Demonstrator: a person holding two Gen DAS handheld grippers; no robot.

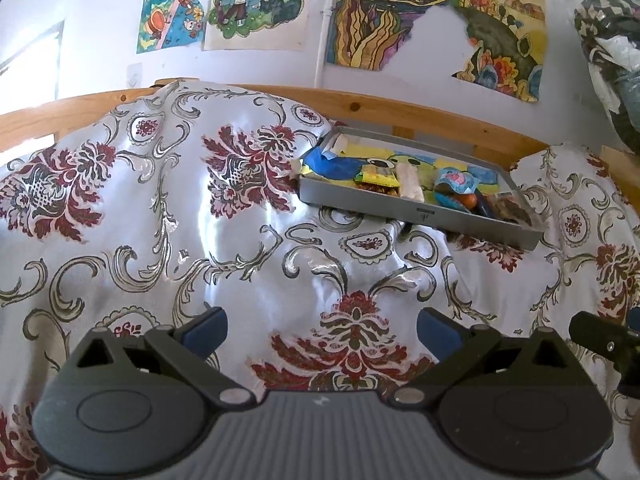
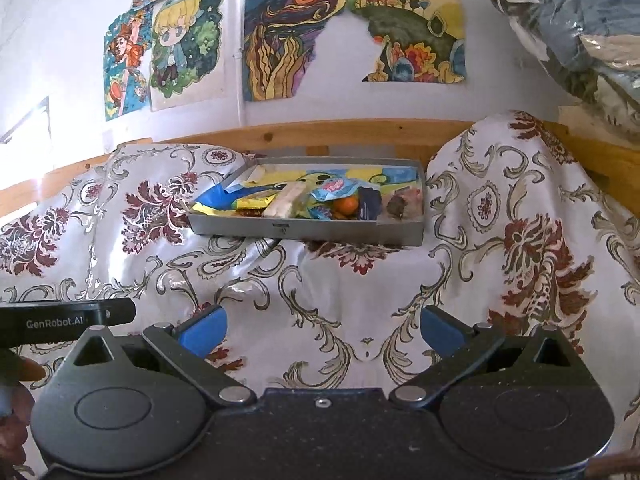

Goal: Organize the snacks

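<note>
On glossy brocade cloth, rectangular grey tray sits.

Daylight pours in from my left, where the window blows out to white in both views. It throws glare across the satin cloth, whose folds shine and hide their pattern. The wall looks washed out on that side. My fisheye lenses bend the wooden rail into an arc, with dark corners. The near parts of me look slightly soft.
</note>
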